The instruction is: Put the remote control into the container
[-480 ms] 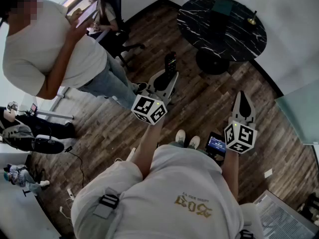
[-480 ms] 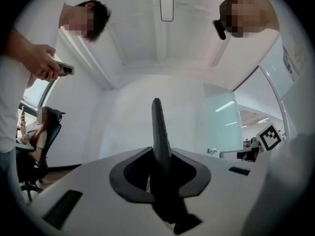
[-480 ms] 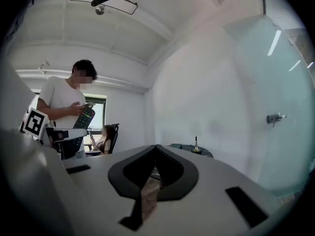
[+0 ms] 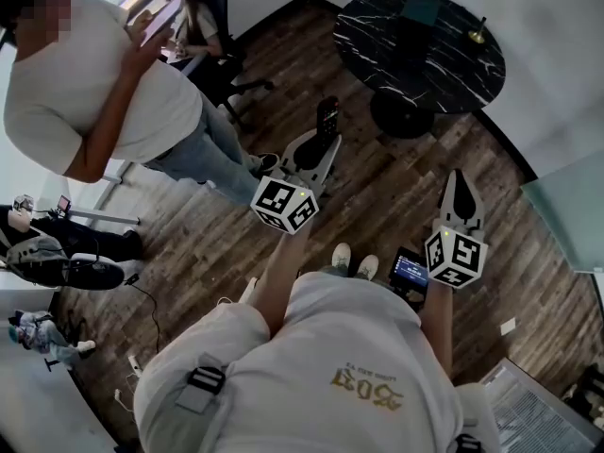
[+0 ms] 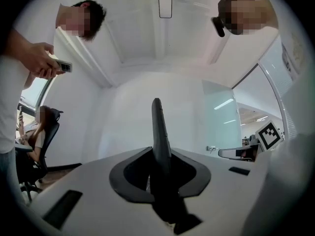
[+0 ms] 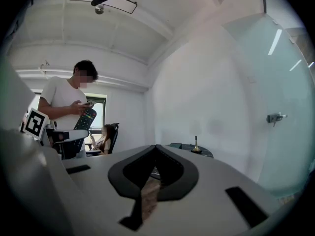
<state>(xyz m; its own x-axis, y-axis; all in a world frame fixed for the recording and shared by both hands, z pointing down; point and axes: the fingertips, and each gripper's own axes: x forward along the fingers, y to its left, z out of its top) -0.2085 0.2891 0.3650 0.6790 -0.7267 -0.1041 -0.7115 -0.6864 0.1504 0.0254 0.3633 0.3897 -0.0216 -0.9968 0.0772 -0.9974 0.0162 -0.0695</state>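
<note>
A black remote control (image 4: 325, 121) stands upright out of my left gripper (image 4: 319, 151), which is shut on its lower end. In the left gripper view the remote (image 5: 157, 127) shows edge-on, pinched between the two jaws of the left gripper (image 5: 157, 154). My right gripper (image 4: 460, 185) hangs to the right over the wooden floor, shut and empty; its jaws meet at the right gripper (image 6: 156, 149). From there the remote (image 6: 84, 121) shows at the left. A teal container (image 4: 421, 9) sits on the far round black table (image 4: 444, 64).
A standing person in a white t-shirt (image 4: 94, 92) holds a phone at the left. Another person (image 4: 193, 22) sits in a black chair behind. A small brass object (image 4: 478, 38) stands on the table. A glass panel (image 4: 566, 215) lies at the right.
</note>
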